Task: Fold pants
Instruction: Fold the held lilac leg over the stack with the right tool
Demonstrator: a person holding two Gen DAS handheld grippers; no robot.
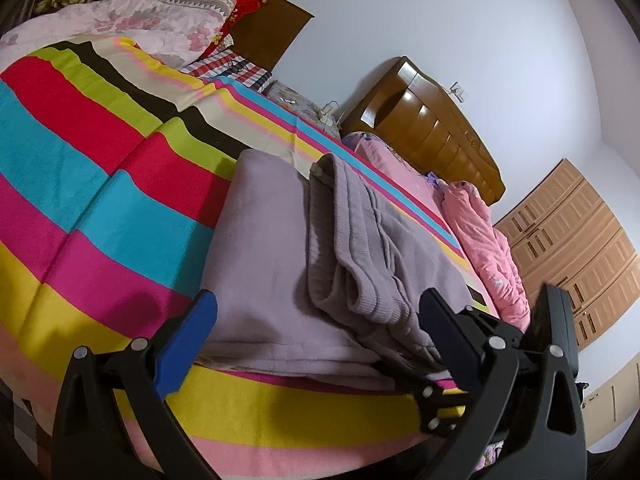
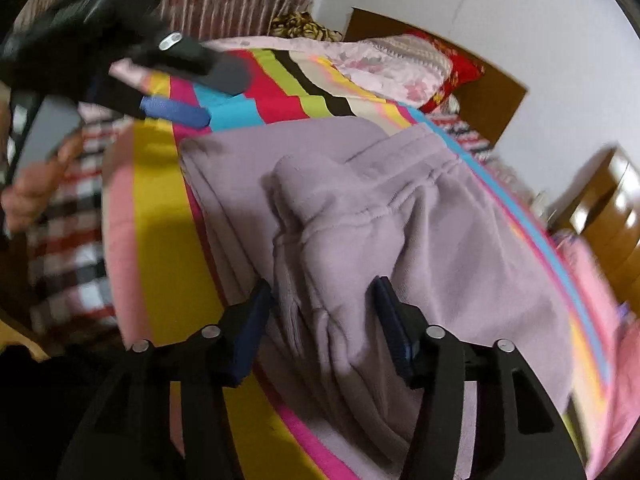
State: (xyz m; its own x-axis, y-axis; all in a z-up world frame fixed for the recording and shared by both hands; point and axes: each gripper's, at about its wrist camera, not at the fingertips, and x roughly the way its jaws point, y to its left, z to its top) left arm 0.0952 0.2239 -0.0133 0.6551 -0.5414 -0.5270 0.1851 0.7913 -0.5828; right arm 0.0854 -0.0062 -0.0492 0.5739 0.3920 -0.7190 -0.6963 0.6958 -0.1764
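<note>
Lilac fleece pants lie folded in a thick stack on the striped bedspread, with ribbed cuffs bunched on top at the right. My left gripper is open, its blue pads apart at the near edge of the stack, holding nothing. In the right wrist view the pants fill the middle. My right gripper is open, its fingers on either side of a raised fold of the pants. The left gripper shows there at the top left, above the bedspread.
Pillows and a floral quilt lie at the head of the bed. A pink quilt lies along the right side. A wooden headboard and wardrobe stand by the wall. A plaid cloth lies left of the bedspread.
</note>
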